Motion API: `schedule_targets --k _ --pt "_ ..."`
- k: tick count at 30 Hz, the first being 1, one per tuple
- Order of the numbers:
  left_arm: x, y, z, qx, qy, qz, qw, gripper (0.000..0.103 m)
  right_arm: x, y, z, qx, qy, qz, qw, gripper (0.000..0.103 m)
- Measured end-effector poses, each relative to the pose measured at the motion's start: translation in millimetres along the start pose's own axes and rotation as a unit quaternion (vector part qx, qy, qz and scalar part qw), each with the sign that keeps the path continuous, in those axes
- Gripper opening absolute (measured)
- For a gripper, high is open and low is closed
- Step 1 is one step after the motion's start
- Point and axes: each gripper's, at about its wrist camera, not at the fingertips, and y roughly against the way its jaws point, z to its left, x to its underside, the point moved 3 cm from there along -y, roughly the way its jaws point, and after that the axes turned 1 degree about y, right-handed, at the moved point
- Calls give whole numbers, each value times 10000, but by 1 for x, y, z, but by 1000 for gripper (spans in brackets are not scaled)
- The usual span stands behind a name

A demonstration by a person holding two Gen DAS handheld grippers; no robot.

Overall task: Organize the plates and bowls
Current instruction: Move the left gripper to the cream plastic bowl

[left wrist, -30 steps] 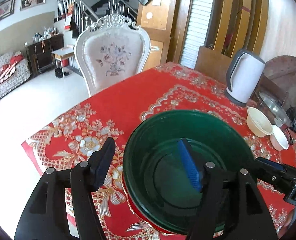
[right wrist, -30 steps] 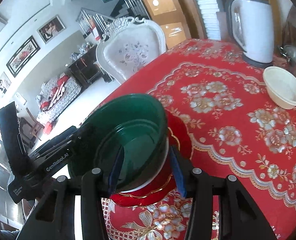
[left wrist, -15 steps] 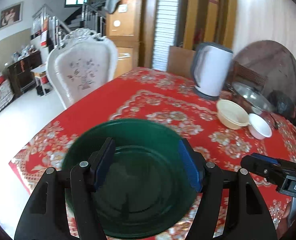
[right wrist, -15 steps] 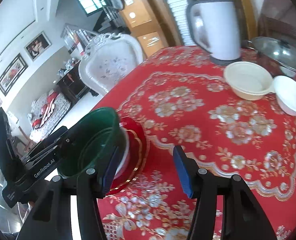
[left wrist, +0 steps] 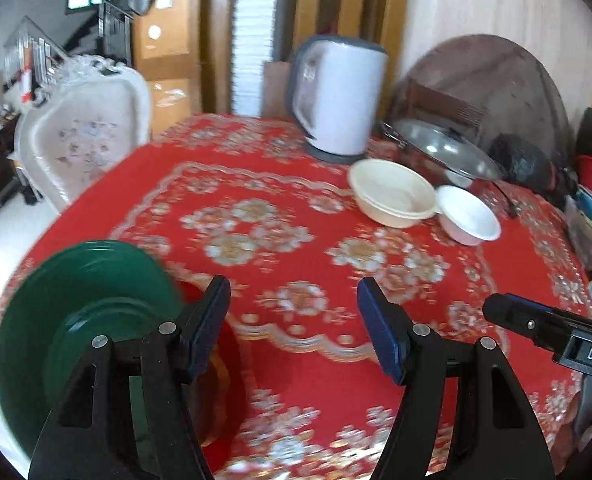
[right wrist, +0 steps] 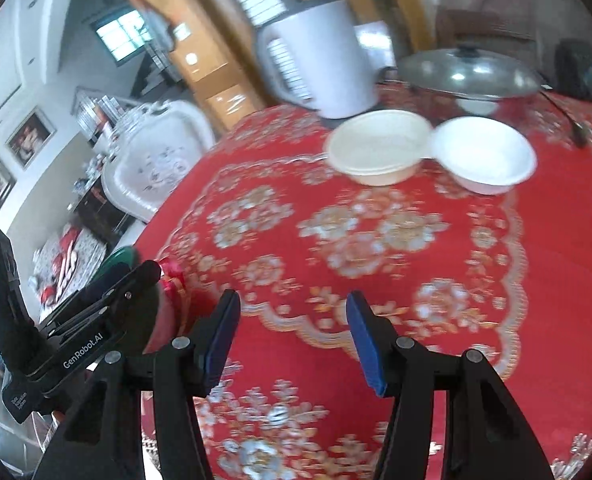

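A: Item one, the left gripper (left wrist: 294,330). We log its blue-padded fingers (left wrist: 377,338) spread wide apart, with nothing between them, hanging above the red floral tablecloth (left wrist: 280,240).

B: Item two, the right gripper (right wrist: 292,338). We note the same: fingers parted, nothing gripped, only tablecloth (right wrist: 375,248) showing through the gap.

A: Item three, the green plate (left wrist: 84,312). We take the white kettle (left wrist: 337,96) as our landmark. The plate sits at the table's near edge, well apart from the kettle and to its left, resting on a red plate (left wrist: 224,360) that peeks out from under its right side.

B: In the right wrist view we see only a sliver of the green plate (right wrist: 118,258), behind the body of the other gripper; the red plate's gold-edged rim (right wrist: 174,284) shows beside it.

A: Item four, the cream bowl (left wrist: 391,194). We place it just in front of the kettle, slightly to the right.

B: Item five, the white bowl (right wrist: 481,154). We record it touching the cream bowl (right wrist: 377,146), on the side away from the kettle (right wrist: 319,60).

A: Item six, a glass-lidded pan (left wrist: 441,150), right of the kettle, behind both bowls.

B: Item seven, a white carved chair (left wrist: 84,136), beyond the table's far-left edge, well left of the kettle. Both views are blurred.
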Motion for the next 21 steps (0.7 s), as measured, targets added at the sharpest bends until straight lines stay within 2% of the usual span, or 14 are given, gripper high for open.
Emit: schedule_targets --k 5,12,21 --pt "-10 -24 -33 162 -214 147 9995 67 -9 5 -31 134 -296 -94 9994 56" --pt "-38 -60 -60 249 -286 303 9988 67 -31 -9 -57 75 -610 -109 9980 56" --pt "-76 -131 -52 118 289 610 9976 67 -66 -55 -87 -77 -1226 -154 9923 56"
